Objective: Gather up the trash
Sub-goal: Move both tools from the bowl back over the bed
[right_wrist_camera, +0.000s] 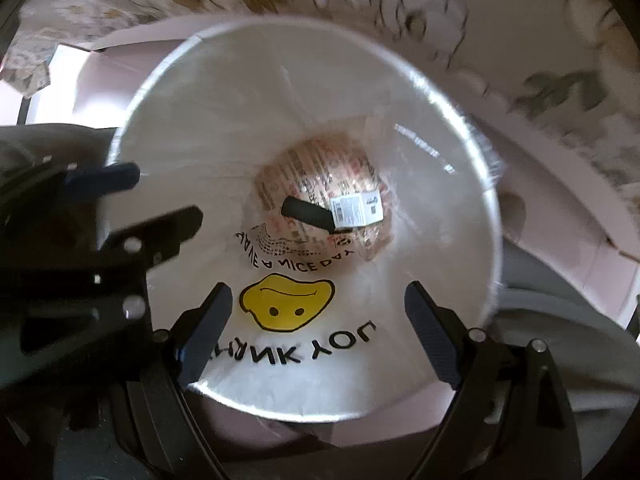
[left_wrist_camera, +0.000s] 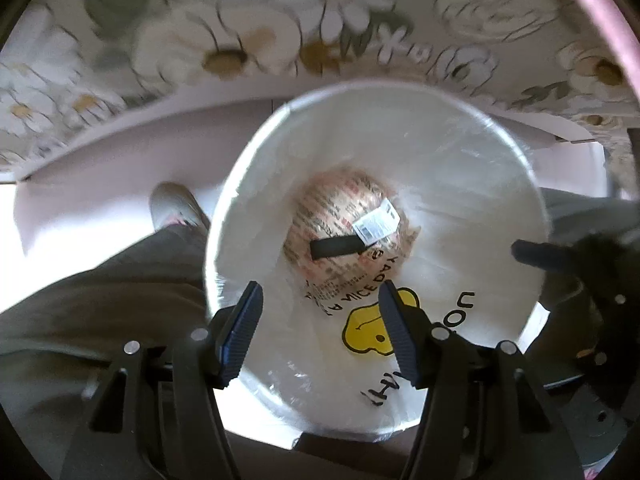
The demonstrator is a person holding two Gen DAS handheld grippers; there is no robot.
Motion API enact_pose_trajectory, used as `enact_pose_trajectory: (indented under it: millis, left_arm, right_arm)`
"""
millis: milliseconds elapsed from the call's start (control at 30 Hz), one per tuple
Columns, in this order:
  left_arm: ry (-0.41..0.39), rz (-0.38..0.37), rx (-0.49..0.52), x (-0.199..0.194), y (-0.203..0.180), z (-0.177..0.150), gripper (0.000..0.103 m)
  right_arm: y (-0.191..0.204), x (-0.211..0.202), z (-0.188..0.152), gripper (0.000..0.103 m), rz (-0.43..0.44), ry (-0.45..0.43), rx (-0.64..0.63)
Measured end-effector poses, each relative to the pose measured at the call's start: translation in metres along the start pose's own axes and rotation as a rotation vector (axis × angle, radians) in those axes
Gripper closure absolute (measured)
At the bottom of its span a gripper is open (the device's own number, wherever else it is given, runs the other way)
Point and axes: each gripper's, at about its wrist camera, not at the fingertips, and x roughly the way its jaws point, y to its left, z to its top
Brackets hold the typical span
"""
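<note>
A round white trash bin point(left_wrist_camera: 240, 208) lined with a white smiley-print plastic bag point(left_wrist_camera: 372, 328) stands below both grippers. At its bottom lies a crumpled printed wrapper point(left_wrist_camera: 340, 224) with a white label and a black strip; it also shows in the right wrist view point(right_wrist_camera: 320, 184). My left gripper point(left_wrist_camera: 320, 312) is open and empty over the bin's near rim. My right gripper point(right_wrist_camera: 320, 316) is open and empty over the bin point(right_wrist_camera: 472, 184), above the smiley print point(right_wrist_camera: 286, 304). The left gripper shows at the left of the right wrist view point(right_wrist_camera: 160, 196).
A table edge with a floral cloth point(left_wrist_camera: 224, 48) runs just behind the bin. The person's trouser leg point(left_wrist_camera: 100, 288) and shoe point(left_wrist_camera: 176, 204) are left of the bin on the pale floor.
</note>
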Motion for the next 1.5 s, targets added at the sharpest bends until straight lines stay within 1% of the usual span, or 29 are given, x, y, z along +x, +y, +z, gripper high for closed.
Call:
enact_pose_trajectory:
  millis: [67, 133, 267, 300, 367, 433, 500, 567, 600, 667, 733, 800, 867, 900, 967, 1133, 1233, 1367, 1500]
  left_arm:
    - [-0.007, 0.002, 0.01, -0.016, 0.002, -0.002, 0.04]
    - [-0.002, 0.025, 0.017, -0.028, 0.006, -0.002, 0.04]
    - [-0.084, 0.057, 0.037, -0.072, 0.012, -0.005, 0.04]
    - [-0.096, 0.052, 0.032, -0.08, 0.014, -0.005, 0.04]
    - [-0.125, 0.016, 0.012, -0.103, 0.018, -0.004, 0.04]
    - [-0.185, 0.007, -0.014, -0.135, 0.022, -0.003, 0.04]
    - [-0.257, -0.002, -0.021, -0.168, 0.02, 0.0, 0.04]
    - [-0.327, 0.007, -0.022, -0.199, 0.015, 0.003, 0.04]
    - [-0.368, 0.013, -0.018, -0.217, 0.013, 0.006, 0.035]
    - [-0.435, 0.025, -0.009, -0.246, 0.008, 0.01, 0.029]
    - [-0.5, 0.048, 0.004, -0.276, 0.002, 0.017, 0.028]
    - [-0.548, 0.066, 0.013, -0.299, -0.002, 0.024, 0.028]
    - [-0.578, 0.081, 0.018, -0.314, -0.008, 0.03, 0.025]
    - [-0.597, 0.092, 0.017, -0.321, -0.011, 0.035, 0.021]
    - [-0.624, 0.109, 0.018, -0.328, -0.015, 0.043, 0.017]
    - [-0.664, 0.13, 0.038, -0.35, -0.03, 0.068, 0.017]
    - [-0.673, 0.14, 0.033, -0.361, -0.03, 0.086, 0.017]
    - [-0.689, 0.124, 0.012, -0.375, -0.027, 0.111, 0.017]
    - [-0.704, 0.109, -0.005, -0.383, -0.027, 0.138, 0.016]
  right_arm:
    - [0.0, -0.017, -0.005, 0.016, -0.028, -0.043, -0.011]
    - [0.0, -0.038, -0.009, 0.016, -0.046, -0.086, -0.016]
    - [-0.005, -0.074, -0.019, 0.016, -0.054, -0.139, -0.016]
    - [-0.008, -0.086, -0.022, 0.016, -0.053, -0.155, -0.008]
    - [-0.014, -0.111, -0.025, 0.016, -0.048, -0.187, 0.018]
    - [-0.018, -0.136, -0.029, 0.017, -0.035, -0.232, 0.033]
    - [-0.021, -0.172, -0.031, 0.017, -0.033, -0.305, 0.048]
    - [-0.023, -0.206, -0.033, 0.017, -0.044, -0.372, 0.059]
    - [-0.026, -0.22, -0.033, 0.017, -0.051, -0.397, 0.06]
    - [-0.028, -0.253, -0.033, 0.017, -0.078, -0.466, 0.058]
    - [-0.034, -0.278, -0.034, 0.017, -0.1, -0.51, 0.055]
    - [-0.038, -0.307, -0.034, 0.017, -0.124, -0.559, 0.059]
    - [-0.045, -0.331, -0.034, 0.017, -0.148, -0.609, 0.071]
    - [-0.049, -0.342, -0.03, 0.017, -0.155, -0.624, 0.076]
    - [-0.057, -0.364, -0.028, 0.017, -0.155, -0.653, 0.09]
    - [-0.072, -0.409, -0.013, 0.017, -0.147, -0.726, 0.136]
    - [-0.08, -0.432, -0.005, 0.017, -0.137, -0.759, 0.163]
    - [-0.091, -0.46, 0.009, 0.017, -0.102, -0.81, 0.192]
    - [-0.099, -0.483, 0.031, 0.017, -0.099, -0.845, 0.224]
